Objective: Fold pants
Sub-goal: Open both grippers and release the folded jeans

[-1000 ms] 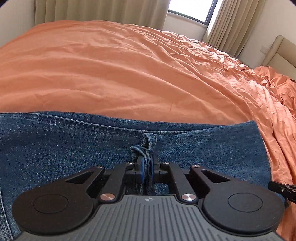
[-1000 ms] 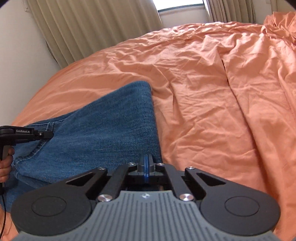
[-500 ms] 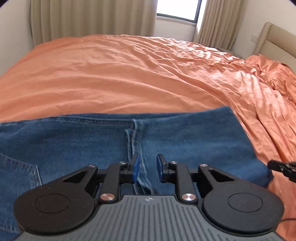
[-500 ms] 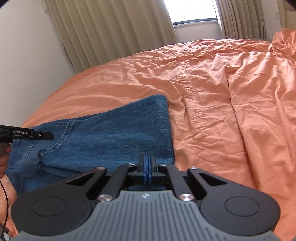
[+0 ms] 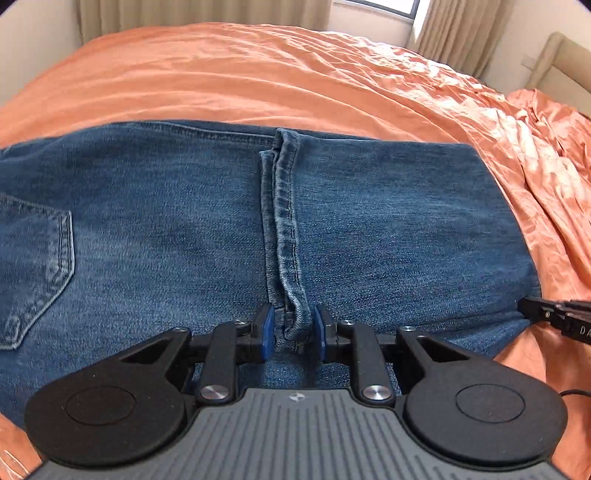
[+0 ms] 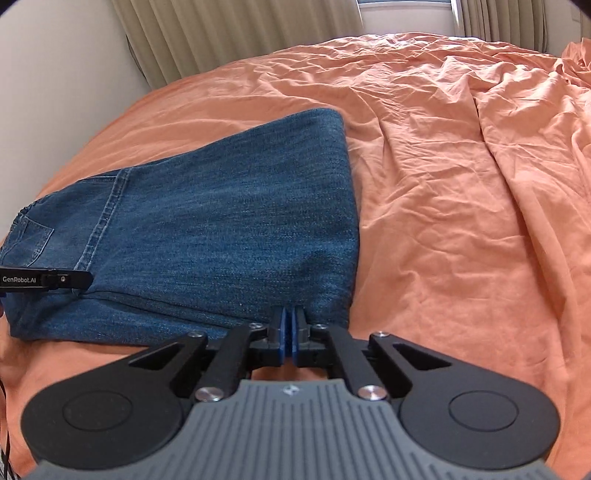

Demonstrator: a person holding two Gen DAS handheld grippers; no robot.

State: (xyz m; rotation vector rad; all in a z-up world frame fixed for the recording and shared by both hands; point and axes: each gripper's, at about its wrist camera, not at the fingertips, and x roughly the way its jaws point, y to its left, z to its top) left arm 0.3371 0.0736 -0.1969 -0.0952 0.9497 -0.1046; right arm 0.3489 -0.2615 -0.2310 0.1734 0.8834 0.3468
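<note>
Blue jeans (image 5: 369, 221) lie folded flat on the orange bed sheet (image 5: 258, 74), the leg hems (image 5: 284, 221) running down the middle of the fold and a back pocket (image 5: 37, 258) at the left. My left gripper (image 5: 293, 332) stands open over the near end of the hems, which lie between the pads without being pressed. In the right wrist view the jeans (image 6: 221, 221) spread to the left. My right gripper (image 6: 290, 332) is shut at their near right corner, with no fabric visible between its pads. Its tip (image 5: 535, 312) shows at the jeans' right edge.
Wrinkled orange sheet (image 6: 461, 184) covers the whole bed to the right and beyond the jeans. Beige curtains (image 6: 240, 29) and a window run along the far wall. A padded headboard (image 5: 561, 62) is at the far right. The left gripper's tip (image 6: 74, 279) reaches in over the jeans.
My left gripper has let go of the bunched hem, opened and drawn back; the hems now lie flat. The right gripper, still shut, has pulled back to the jeans' near edge.
</note>
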